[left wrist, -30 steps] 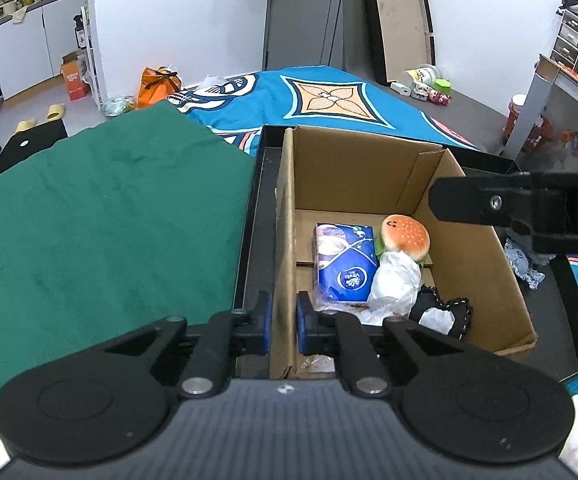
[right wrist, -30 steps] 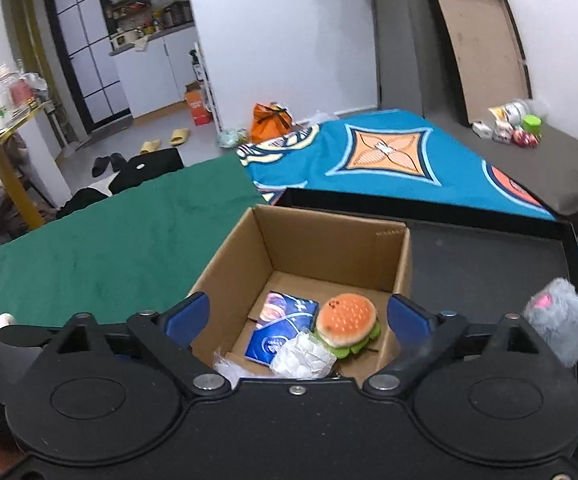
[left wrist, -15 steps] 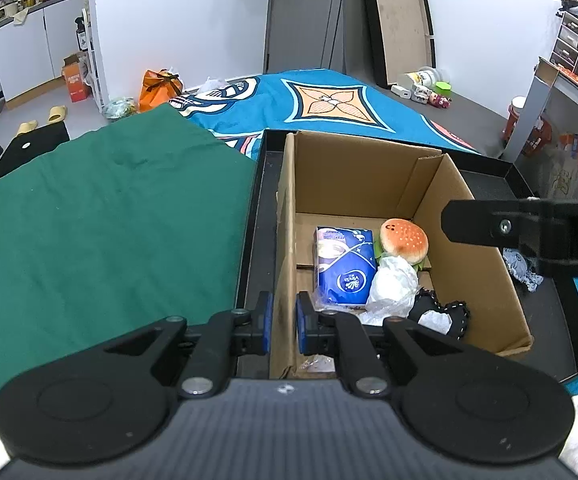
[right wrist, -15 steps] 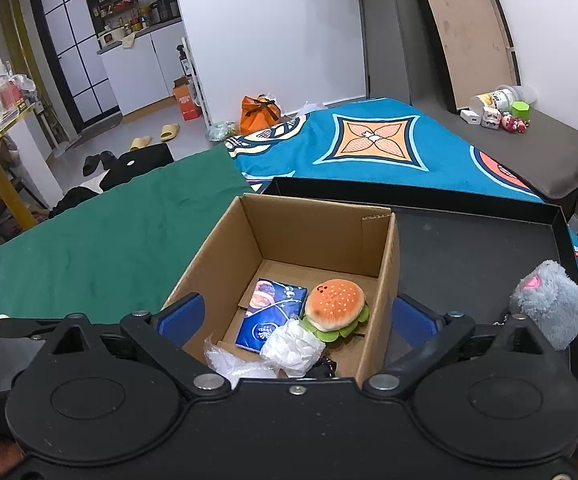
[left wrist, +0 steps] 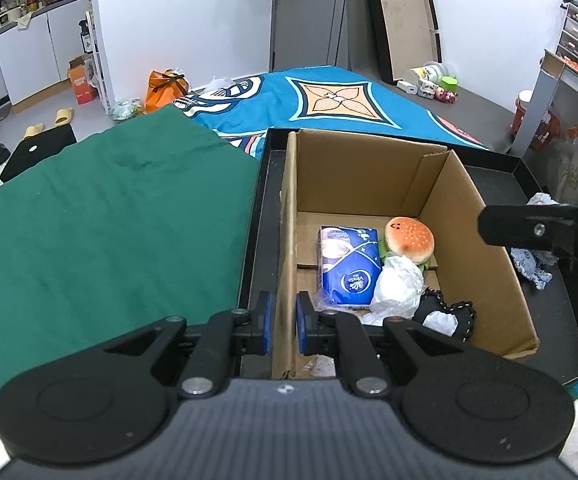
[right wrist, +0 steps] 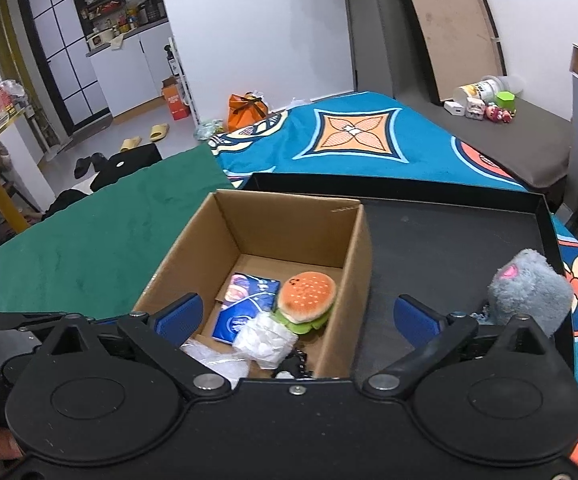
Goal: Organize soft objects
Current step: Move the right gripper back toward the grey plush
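**Left gripper clamped on box wall, right gripper spread above box**

The left gripper (left wrist: 282, 322) is angled downward, jaws closed on the near left wall of the cardboard box (left wrist: 485, 236). The right gripper (right wrist: 297, 316) is held above the box, jaws wide, nothing between them. Inside the corrugated box lie a plush burger (right wrist: 307, 296), a glossy blue tissue pack (left wrist: 349, 266) and crinkled white plastic (left wrist: 399, 286). A fuzzy grey plush (right wrist: 529, 292) sits outside on the black tray (right wrist: 449, 236).

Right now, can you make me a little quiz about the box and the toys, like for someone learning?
1. True or false: the burger plush lies inside the cardboard box.
2. What does the left gripper pinch?
3. Where is the grey fluffy toy? A in the box, B on the black tray, C on the green cloth.

Key: 1 true. 2 the box's wall. 3 B.
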### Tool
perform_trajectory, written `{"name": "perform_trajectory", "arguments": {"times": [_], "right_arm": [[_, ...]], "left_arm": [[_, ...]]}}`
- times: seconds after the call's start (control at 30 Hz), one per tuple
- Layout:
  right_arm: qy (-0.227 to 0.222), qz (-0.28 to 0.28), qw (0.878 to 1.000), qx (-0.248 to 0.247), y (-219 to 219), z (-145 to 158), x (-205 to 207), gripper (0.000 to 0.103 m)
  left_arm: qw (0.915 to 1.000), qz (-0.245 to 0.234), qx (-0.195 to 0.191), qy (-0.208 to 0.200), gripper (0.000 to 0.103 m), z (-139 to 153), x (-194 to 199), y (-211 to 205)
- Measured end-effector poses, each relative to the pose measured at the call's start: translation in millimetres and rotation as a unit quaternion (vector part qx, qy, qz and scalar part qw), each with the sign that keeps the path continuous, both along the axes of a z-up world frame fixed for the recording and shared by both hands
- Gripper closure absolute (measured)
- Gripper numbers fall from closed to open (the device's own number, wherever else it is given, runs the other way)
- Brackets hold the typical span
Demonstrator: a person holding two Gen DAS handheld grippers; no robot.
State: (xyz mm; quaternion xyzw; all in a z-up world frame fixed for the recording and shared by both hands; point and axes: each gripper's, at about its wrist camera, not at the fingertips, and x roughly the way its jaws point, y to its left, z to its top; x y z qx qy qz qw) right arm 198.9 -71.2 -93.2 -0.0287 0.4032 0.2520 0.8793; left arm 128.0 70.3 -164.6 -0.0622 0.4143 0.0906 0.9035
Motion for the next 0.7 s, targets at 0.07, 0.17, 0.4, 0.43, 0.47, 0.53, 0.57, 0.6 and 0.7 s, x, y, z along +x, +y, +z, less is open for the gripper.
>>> {"name": "perform_trajectory", "arguments": {"times": [0.07,0.17,0.4,0.43,0.47,0.53,0.57,0.6,0.7], "right_arm": [[0.003,-0.005,1.000,0.002,-5.4,-1.9,1.8,0.000],[0.007,-0.011,1.000,0.005,-11.0,-3.9,3.5,0.000],[0.012,-0.016,1.000,0.008,-20.6,-8.6,7.0,0.000],[0.014,-0.018,1.000,0.009,-22.3,-9.4,8.0,0.000],[0.015,-0.021,1.000,0.011,-24.5,-10.4,8.8,0.000],[0.018,-0.024,0.999,0.012,-28.2,-12.6,10.3,0.000],[0.019,-0.025,0.999,0.012,-29.9,-13.6,11.0,0.000],[0.020,-0.026,0.999,0.013,-31.6,-14.6,11.6,0.000],[0.022,-0.030,0.999,0.015,-37.6,-16.7,13.6,0.000]], "left_arm": [[1.0000,0.000,0.002,0.002,0.091,-0.1,1.3,-0.1],[0.9999,0.001,0.010,0.005,0.091,0.3,2.9,-2.6],[0.9996,0.007,0.020,0.017,0.087,0.3,8.2,-7.1],[0.9996,0.008,0.021,0.019,0.085,0.6,9.6,-7.7],[0.9995,0.009,0.023,0.020,0.081,0.6,10.3,-8.6],[0.9994,0.008,0.027,0.021,0.074,1.1,11.6,-10.4],[0.9993,0.009,0.030,0.021,0.069,1.3,12.2,-11.6],[0.9992,0.010,0.033,0.021,0.066,1.4,12.9,-12.7],[0.9987,0.014,0.044,0.020,0.054,1.5,15.0,-16.8]]}}
